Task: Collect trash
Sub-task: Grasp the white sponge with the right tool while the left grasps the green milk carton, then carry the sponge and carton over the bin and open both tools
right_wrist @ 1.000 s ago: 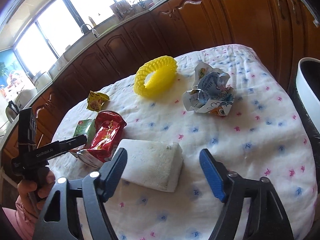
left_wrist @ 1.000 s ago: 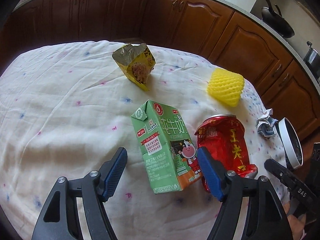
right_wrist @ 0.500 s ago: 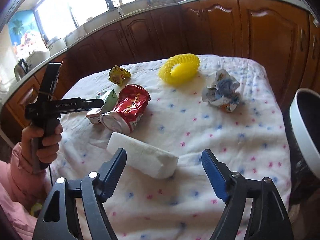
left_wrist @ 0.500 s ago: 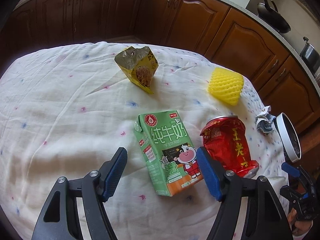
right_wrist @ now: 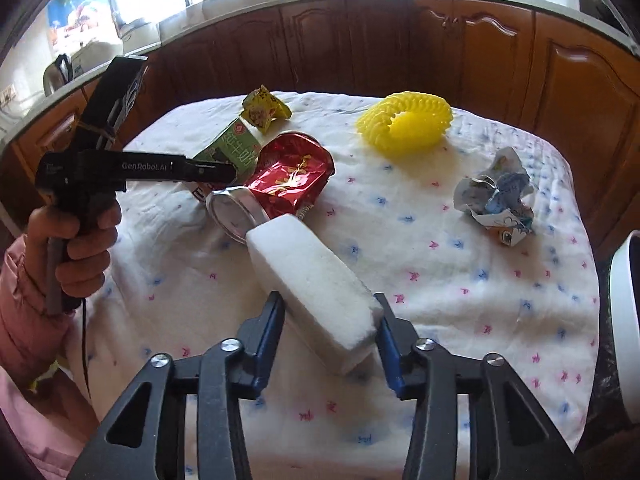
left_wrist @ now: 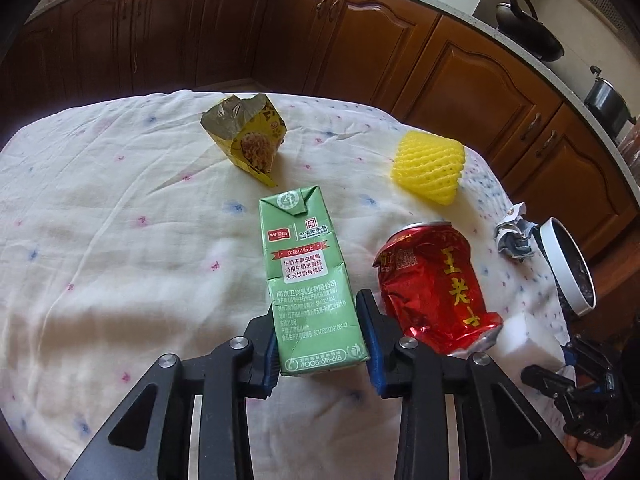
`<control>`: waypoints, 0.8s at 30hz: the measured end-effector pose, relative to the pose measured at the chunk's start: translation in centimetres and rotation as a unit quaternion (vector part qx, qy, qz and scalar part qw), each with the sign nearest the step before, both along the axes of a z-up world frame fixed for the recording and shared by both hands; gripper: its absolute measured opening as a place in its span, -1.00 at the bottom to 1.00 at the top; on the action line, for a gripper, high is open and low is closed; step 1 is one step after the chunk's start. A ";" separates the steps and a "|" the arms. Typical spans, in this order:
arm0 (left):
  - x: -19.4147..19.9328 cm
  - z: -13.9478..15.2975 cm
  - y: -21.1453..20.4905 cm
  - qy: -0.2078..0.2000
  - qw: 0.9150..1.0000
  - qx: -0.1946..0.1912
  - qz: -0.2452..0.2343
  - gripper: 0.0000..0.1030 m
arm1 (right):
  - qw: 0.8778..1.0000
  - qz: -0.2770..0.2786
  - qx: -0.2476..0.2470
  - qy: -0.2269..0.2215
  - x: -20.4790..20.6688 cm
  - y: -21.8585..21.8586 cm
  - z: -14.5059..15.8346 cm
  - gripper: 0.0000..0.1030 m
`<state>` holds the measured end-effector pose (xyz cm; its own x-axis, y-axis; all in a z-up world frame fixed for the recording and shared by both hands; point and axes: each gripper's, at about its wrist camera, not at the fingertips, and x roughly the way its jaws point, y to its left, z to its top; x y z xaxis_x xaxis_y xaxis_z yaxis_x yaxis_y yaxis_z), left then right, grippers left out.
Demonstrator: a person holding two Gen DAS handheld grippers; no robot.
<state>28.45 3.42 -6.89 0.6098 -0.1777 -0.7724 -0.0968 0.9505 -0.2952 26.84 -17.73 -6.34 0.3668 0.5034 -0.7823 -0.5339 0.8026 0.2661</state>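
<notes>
My left tool [left_wrist: 318, 340] closes on the light, crushable milk carton [left_wrist: 310, 280] bottom-centre; my right tool [right_wrist: 330, 334] closes on the soft foam block [right_wrist: 312, 284].

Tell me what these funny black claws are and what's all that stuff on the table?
They are not robot arms. A person holds a hand-held gripper in each hand, and each one has a camera looking out along its two blue-padded fingers, so you get two pictures.

In the left camera's picture, the left hand-held gripper is closing on a green milk carton. In the right camera's picture, the right hand-held gripper is closing on a white foam block.

Also lying on the tablecloth: a crushed red can, a yellow foam net, a torn yellow snack bag and a crumpled paper ball. The white round bin at the table's edge is probably for the trash.
</notes>
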 end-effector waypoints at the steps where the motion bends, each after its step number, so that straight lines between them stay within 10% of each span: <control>1: -0.4 0.4 0.0 -0.005 1.000 0.002 0.000 -0.41 | 1.000 -0.017 0.016 0.005 -0.2 -0.7 0.0 -0.32; 24: -4.6 5.4 -13.5 -0.050 0.979 -0.011 -0.195 -0.41 | 0.953 -0.285 0.103 -0.018 -5.8 -13.8 2.7 -0.37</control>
<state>23.89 -10.04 -1.51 0.5641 -0.4292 -0.7054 0.3035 0.9023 -0.3062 21.04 -31.51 -3.60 0.6510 0.3567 -0.6700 -0.0396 0.8974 0.4393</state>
